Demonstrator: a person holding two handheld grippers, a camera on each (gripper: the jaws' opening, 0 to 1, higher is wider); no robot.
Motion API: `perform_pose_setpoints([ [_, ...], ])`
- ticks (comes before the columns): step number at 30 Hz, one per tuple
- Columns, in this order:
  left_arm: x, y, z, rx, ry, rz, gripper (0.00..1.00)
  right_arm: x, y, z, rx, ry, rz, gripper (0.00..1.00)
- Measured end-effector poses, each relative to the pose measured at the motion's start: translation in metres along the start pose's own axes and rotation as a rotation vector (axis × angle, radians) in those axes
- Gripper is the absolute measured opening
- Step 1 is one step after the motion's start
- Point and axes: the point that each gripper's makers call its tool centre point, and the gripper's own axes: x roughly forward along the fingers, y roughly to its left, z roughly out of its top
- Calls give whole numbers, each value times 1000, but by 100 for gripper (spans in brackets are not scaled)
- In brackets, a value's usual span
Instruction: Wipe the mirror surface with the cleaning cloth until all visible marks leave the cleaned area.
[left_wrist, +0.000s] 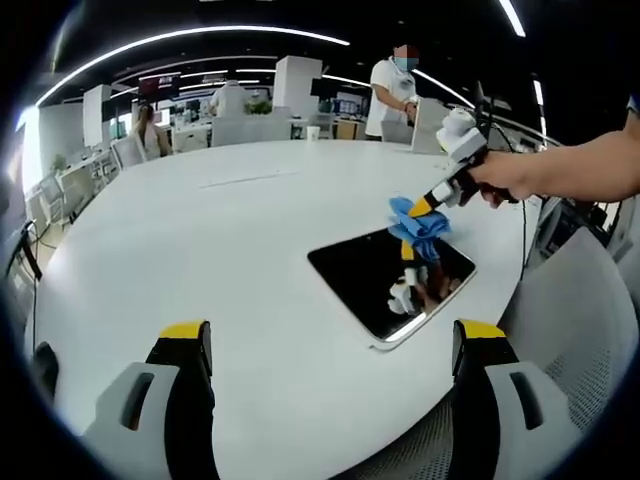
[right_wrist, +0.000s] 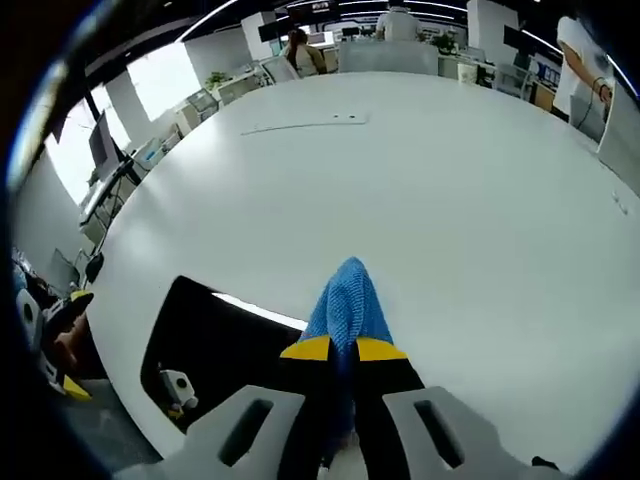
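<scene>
A dark rectangular mirror (left_wrist: 385, 285) lies flat on the white table (left_wrist: 230, 230), near its edge. In the left gripper view my right gripper (left_wrist: 432, 205) comes in from the right, held by a hand, and is shut on a crumpled blue cloth (left_wrist: 420, 225) that rests on the mirror's far edge. My left gripper (left_wrist: 333, 335) stands open short of the mirror, its jaws wide apart with nothing between them. In the right gripper view the right gripper (right_wrist: 343, 348) pinches the blue cloth (right_wrist: 350, 295), with the mirror (right_wrist: 220, 340) just to its left. The left gripper (right_wrist: 60, 340) shows at the far left.
The table (right_wrist: 400, 180) spreads wide beyond the mirror, with a thin flat strip (left_wrist: 250, 180) lying on it far off. A grey mesh chair (left_wrist: 580, 330) stands at the table's right edge. People and office desks are in the background.
</scene>
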Motion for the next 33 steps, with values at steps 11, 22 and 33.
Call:
perform_pose_setpoints([
  [11,0,6,0,5,-8,17,99,-40,-51,-22,18,55,-57,2],
  [22,0,9,2,3,-21,29,99,-27,-71,-73,-6,163,-112,2],
  [33,0,9,3,11,-23,30,99,-22,-74,-82,19,139,-101,2],
])
